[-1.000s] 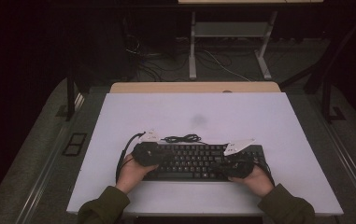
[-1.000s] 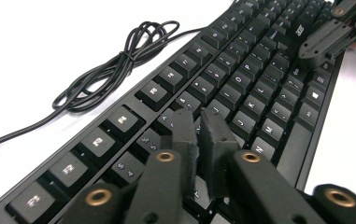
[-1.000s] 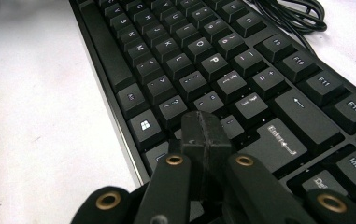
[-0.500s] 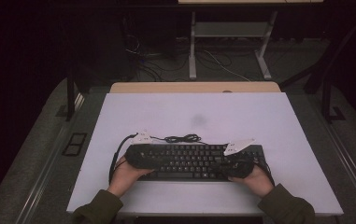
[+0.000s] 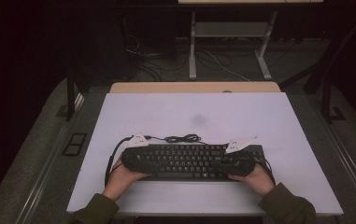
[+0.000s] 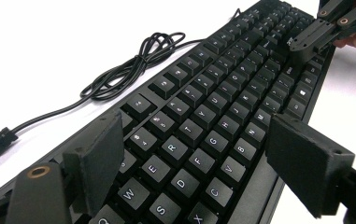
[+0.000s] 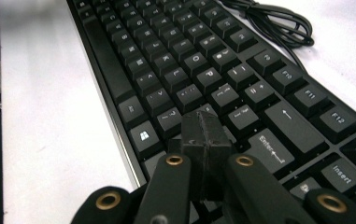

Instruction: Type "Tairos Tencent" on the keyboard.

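Note:
A black keyboard lies flat near the front edge of the white table, and its black cable is coiled just behind it. My left gripper is over the keyboard's left end. Its jaws have just been opening and now stand wide apart above the letter keys, with nothing pressed between the pads. My right gripper is over the right end, with its pads shut together just above the keys near the Enter key. It also appears far off as the right gripper.
The cable loops on the bare tabletop behind the keyboard, and its plug end lies to the left. A wooden board borders the table's far edge. Dark floor, cables and a metal stand lie beyond.
The left gripper's jaws have spread apart over the keyboard's left end, and that hand has shifted slightly left. The right hand and the keyboard have not moved.

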`<state>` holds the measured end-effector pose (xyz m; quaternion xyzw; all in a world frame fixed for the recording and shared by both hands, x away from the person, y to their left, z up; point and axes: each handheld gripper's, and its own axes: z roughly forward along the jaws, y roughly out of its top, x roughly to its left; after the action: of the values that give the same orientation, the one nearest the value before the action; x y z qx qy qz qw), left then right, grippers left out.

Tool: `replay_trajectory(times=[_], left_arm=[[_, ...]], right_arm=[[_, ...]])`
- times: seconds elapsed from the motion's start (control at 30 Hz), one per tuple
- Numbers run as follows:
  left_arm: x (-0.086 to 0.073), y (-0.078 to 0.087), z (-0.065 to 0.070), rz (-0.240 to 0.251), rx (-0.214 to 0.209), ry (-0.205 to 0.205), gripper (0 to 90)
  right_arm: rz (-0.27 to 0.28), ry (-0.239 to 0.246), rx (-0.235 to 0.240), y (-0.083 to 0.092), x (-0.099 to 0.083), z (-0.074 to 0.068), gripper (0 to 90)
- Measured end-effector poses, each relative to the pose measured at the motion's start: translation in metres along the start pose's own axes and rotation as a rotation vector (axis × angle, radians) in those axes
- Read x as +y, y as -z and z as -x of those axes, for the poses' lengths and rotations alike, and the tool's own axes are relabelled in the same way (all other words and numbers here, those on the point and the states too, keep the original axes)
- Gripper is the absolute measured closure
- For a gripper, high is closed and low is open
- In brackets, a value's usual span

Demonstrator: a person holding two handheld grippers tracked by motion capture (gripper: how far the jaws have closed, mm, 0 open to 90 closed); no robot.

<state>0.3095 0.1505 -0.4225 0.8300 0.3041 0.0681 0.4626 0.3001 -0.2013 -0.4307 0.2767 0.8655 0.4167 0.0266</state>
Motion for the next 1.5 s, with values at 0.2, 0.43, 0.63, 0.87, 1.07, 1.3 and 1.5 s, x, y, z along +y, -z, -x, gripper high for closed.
replay_trajectory(times=[0.2,0.43,0.63,0.87,1.07,1.3,1.5], left_arm=[[-0.001,0.001,0.0,0.008,0.002,-0.002,17.7],[-0.001,0.002,0.0,0.008,0.0,-0.01,17.6],[-0.003,0.004,0.0,0.017,0.004,-0.002,17.7],[-0.006,0.009,-0.002,0.028,0.013,0.001,18.8],[-0.009,0.014,-0.004,0.033,0.018,0.004,22.9],[-0.012,0.019,-0.005,0.028,0.019,-0.001,35.0],[-0.017,0.021,-0.008,0.004,0.043,-0.004,49.1]], right_arm=[[0.036,-0.009,0.019,0.0,0.009,-0.001,83.2],[0.062,-0.022,0.036,-0.007,0.019,-0.001,65.1],[0.095,-0.036,0.041,-0.015,0.025,0.0,42.6],[0.121,-0.037,0.045,-0.023,0.033,0.001,34.2],[0.141,-0.04,0.046,-0.03,0.039,0.002,31.4],[0.159,-0.035,0.05,-0.036,0.048,0.003,30.6],[0.172,-0.034,0.053,-0.038,0.051,0.002,30.0]])
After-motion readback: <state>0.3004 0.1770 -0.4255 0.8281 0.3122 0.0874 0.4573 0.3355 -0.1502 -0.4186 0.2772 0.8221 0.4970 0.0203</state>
